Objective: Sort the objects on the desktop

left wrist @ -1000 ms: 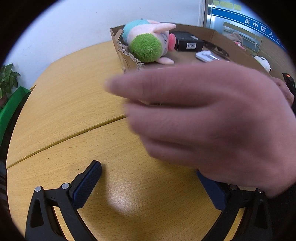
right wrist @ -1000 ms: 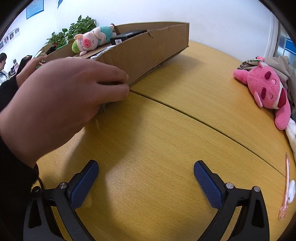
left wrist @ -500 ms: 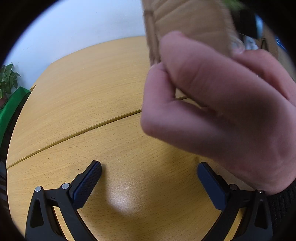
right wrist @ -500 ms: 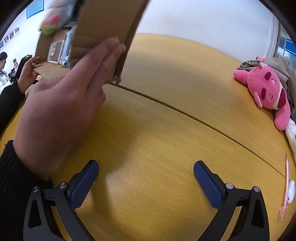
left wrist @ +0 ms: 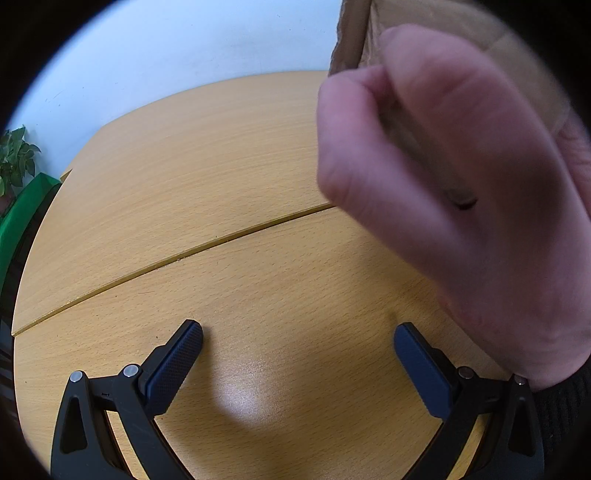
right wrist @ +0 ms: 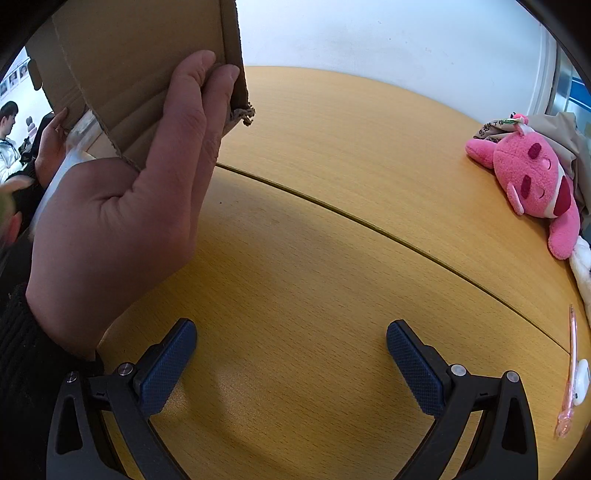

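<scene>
A bare hand (right wrist: 122, 221) grips the corner of a brown cardboard box (right wrist: 140, 62) and holds it tipped up steeply above the wooden table (right wrist: 332, 258). The hand (left wrist: 461, 177) and the box (left wrist: 369, 33) also fill the upper right of the left wrist view. The box's contents are hidden. My left gripper (left wrist: 298, 343) is open and empty low over the table. My right gripper (right wrist: 291, 343) is open and empty too. A pink plush toy (right wrist: 532, 181) lies at the table's right edge.
A pink pen (right wrist: 570, 373) and a small white object (right wrist: 580, 380) lie at the right edge. Beige cloth (right wrist: 561, 133) sits behind the plush. A second hand (right wrist: 55, 144) holds the box's far side. A green plant (left wrist: 14, 162) stands far left.
The hand took the box's corner and tipped the box up from flat on the table to steep. The toys and items inside went out of sight. Both grippers stayed still.
</scene>
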The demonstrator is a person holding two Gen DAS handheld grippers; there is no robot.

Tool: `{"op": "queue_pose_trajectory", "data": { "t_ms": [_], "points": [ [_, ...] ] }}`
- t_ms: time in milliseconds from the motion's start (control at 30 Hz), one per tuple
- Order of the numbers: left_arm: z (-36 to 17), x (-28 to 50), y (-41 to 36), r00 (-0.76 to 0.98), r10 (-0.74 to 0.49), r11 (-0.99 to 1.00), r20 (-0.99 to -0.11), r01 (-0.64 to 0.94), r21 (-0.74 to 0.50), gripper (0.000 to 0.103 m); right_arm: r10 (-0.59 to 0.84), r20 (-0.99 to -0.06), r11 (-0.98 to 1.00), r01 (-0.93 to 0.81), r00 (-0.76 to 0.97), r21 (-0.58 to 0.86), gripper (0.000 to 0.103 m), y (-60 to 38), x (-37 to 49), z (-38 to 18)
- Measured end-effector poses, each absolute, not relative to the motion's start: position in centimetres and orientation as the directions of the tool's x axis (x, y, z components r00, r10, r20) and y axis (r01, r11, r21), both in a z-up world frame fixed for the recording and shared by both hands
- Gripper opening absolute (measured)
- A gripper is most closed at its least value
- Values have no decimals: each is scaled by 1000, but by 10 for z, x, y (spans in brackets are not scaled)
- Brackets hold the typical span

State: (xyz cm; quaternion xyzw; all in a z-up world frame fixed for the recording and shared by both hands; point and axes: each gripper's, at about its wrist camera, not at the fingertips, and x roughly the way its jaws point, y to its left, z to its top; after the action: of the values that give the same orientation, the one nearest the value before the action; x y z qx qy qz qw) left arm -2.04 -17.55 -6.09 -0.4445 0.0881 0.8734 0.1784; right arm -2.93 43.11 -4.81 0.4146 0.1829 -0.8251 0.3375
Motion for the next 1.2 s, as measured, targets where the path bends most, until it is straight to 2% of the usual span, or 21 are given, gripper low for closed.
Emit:
{"op": "queue_pose_trajectory", "data": {
  "t_ms": [1200],
  "points": [
    [-62,-12,-165,-543,228,-921,-808,-389,1,103,-407,-808,-702,712,-426,-22,103,431,-30,-47]
  ]
}}
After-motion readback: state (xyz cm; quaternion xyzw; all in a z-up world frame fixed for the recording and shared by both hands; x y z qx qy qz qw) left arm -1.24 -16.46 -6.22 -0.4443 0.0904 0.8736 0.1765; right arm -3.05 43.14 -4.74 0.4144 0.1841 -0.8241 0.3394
